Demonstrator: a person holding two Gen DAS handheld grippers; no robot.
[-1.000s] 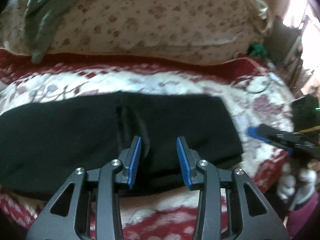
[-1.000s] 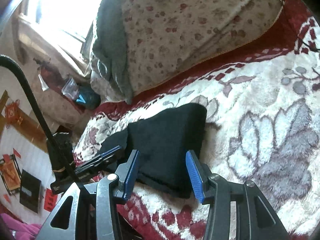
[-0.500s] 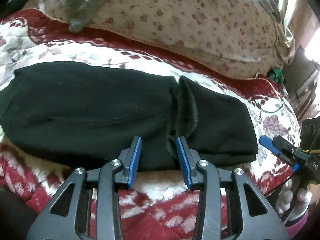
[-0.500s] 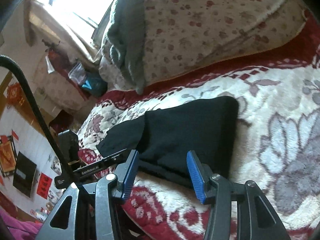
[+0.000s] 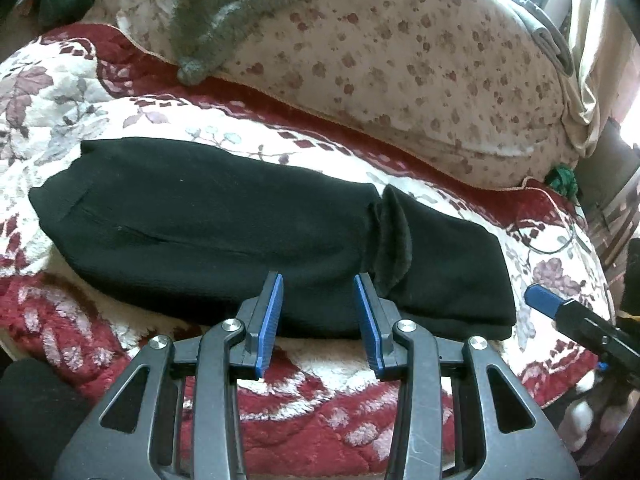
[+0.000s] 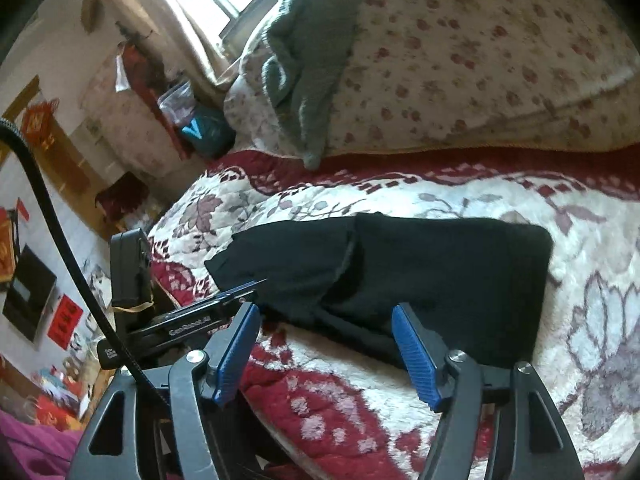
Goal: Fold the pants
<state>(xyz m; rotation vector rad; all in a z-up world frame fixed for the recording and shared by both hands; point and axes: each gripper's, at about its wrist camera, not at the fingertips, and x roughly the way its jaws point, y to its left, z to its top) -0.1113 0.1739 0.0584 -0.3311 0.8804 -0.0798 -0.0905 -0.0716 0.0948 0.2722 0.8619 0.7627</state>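
Now the right hand-held gripper (image 6: 326, 350) has just been opening its jaws, wide and empty, near the black pants (image 5: 240, 236) folded long on the bed (image 5: 328, 364). The left hand-held gripper (image 5: 318, 322) hangs half-open, holding nothing; another fold probably follows.
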